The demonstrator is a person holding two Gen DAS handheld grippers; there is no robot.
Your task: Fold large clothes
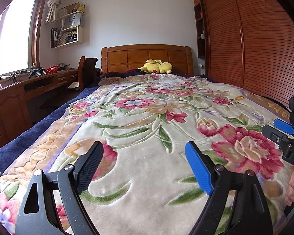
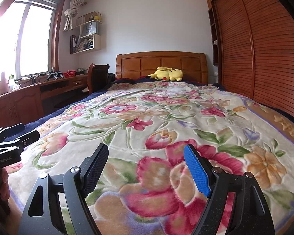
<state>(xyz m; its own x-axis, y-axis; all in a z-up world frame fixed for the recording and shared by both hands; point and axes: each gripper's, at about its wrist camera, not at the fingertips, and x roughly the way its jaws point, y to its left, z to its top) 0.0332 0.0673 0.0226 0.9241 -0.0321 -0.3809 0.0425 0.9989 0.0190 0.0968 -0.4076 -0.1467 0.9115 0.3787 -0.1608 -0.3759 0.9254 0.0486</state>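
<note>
Both grippers, left gripper (image 1: 144, 150) and right gripper (image 2: 146, 152), spread empty over floral blanket (image 1: 147, 117).

Readable lettering

"GenRobot.AI" stands on the left gripper (image 2: 15, 135) body; "DAS", cut off, on the right gripper (image 1: 282, 133); "HONOR", perhaps, on a shelf bag (image 1: 72, 22).

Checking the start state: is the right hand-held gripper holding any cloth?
No, the right hand-held gripper stands open above the floral blanket, with nothing between its fingers.
</note>
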